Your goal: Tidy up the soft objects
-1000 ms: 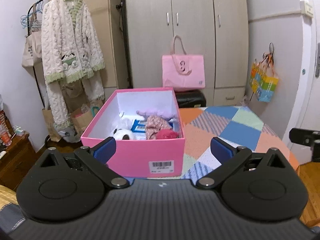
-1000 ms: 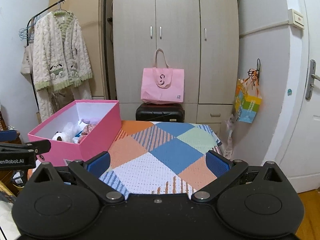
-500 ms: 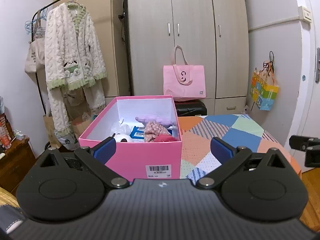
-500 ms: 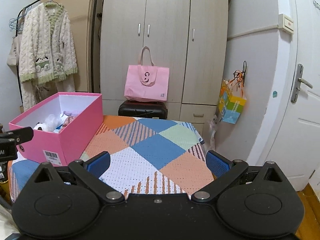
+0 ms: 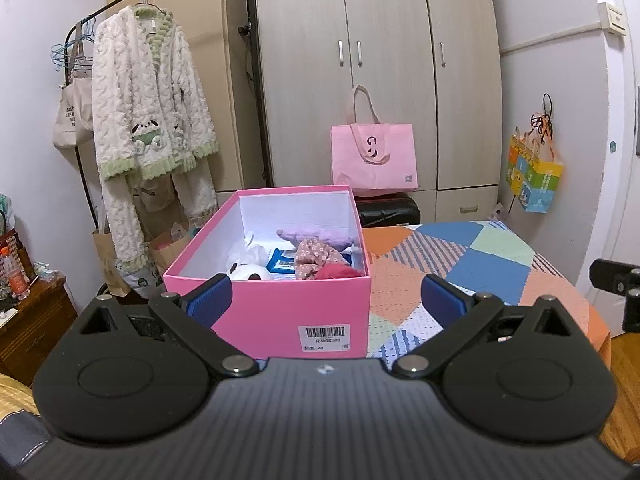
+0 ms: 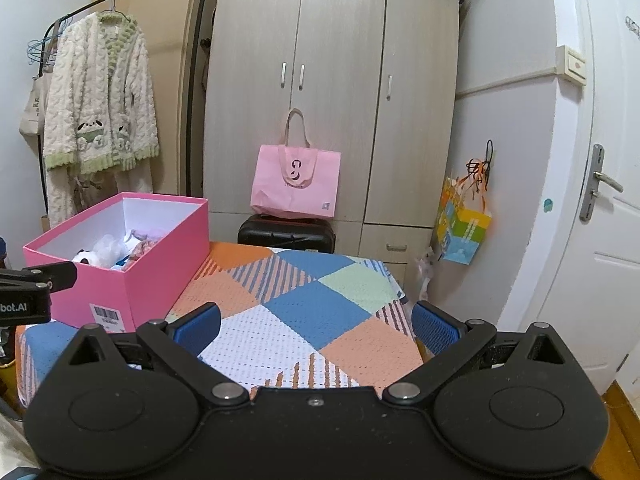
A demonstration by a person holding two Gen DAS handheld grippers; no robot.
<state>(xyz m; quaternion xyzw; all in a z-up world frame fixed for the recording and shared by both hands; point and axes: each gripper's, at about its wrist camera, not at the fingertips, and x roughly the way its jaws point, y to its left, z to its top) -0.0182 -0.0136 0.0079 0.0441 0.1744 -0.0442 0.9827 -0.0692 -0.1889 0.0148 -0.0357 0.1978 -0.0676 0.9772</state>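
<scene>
A pink box (image 5: 276,312) stands on a table with a patchwork cloth (image 5: 448,264). It holds several soft things: a white panda plush (image 5: 250,270), a purple plush (image 5: 320,234), a floral fabric piece (image 5: 314,254) and a red item (image 5: 338,271). My left gripper (image 5: 326,298) is open and empty, just in front of the box. My right gripper (image 6: 316,326) is open and empty over the cloth (image 6: 312,312), to the right of the box (image 6: 132,268).
A wardrobe (image 6: 332,92) with a pink tote bag (image 6: 296,184) on a black case stands behind the table. A fluffy robe (image 5: 148,120) hangs on a rack at left. A colourful bag (image 6: 464,224) and a white door (image 6: 600,220) are at right.
Both grippers have pulled back and risen; the box and table look smaller and lower. The right view has swung right toward the door. Both stay open and empty.
</scene>
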